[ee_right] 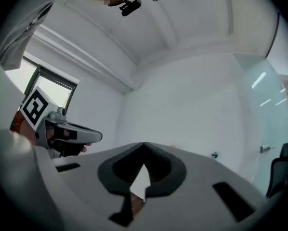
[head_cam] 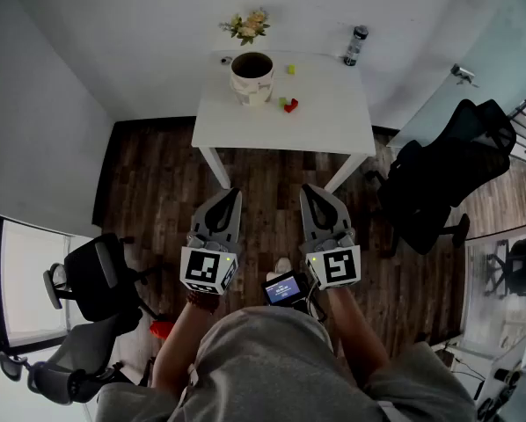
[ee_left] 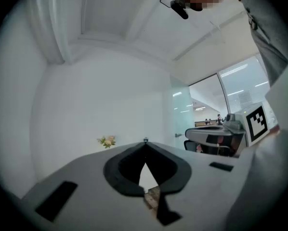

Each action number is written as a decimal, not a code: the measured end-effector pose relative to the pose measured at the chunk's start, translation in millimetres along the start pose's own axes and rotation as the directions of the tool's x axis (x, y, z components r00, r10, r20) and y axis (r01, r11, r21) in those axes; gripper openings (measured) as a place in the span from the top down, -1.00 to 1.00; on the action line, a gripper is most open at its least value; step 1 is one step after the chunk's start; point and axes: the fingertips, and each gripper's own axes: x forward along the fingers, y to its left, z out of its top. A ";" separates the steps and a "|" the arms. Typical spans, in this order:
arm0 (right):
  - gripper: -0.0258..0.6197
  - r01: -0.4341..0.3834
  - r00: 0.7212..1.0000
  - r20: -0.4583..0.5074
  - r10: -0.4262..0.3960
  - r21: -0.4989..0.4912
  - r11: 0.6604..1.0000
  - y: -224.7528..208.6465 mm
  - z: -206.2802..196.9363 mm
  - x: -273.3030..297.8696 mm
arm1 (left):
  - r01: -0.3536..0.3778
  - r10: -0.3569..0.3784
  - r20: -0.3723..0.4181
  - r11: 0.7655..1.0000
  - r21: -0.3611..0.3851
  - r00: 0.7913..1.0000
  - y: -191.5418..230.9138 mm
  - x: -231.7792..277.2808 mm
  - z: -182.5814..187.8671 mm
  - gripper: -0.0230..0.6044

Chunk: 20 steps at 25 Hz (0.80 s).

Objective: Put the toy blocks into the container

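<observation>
A cream container (head_cam: 252, 77) with a dark inside stands on the white table (head_cam: 320, 130) far ahead of me. A yellow-green block (head_cam: 290, 69) lies to its right. A red block (head_cam: 291, 105) and a green block (head_cam: 282, 102) lie together nearer the table's front. My left gripper (head_cam: 236, 192) and right gripper (head_cam: 306, 189) are held side by side over the wooden floor, well short of the table. Both are shut with nothing between the jaws. In the left gripper view the left gripper (ee_left: 145, 147) points up at the wall, and in the right gripper view so does the right gripper (ee_right: 144, 146).
A bottle (head_cam: 355, 46) stands at the table's back right corner, and flowers (head_cam: 248, 26) sit behind the container. A black office chair (head_cam: 443, 178) stands right of the table, and more chairs (head_cam: 91, 284) are at my left. A small screen (head_cam: 286, 287) hangs between my hands.
</observation>
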 end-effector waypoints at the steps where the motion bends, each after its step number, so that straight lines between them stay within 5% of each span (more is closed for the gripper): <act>1: 0.92 -0.002 1.000 0.005 0.002 0.007 1.000 -9.8 -0.4 4.6 | -0.002 0.002 -0.002 1.000 0.001 1.000 -2.5 11.0 0.5 0.91; 14: 0.90 -0.168 0.985 -0.032 0.170 0.047 0.985 -78.5 -56.8 62.4 | -0.048 0.043 -0.108 0.998 -0.047 0.993 -16.4 108.1 -40.9 0.91; 20: 0.90 -0.150 0.982 -0.106 0.159 0.088 0.985 -92.6 -90.0 88.9 | -0.045 0.037 -0.127 0.997 -0.066 0.991 8.4 136.9 -57.4 0.91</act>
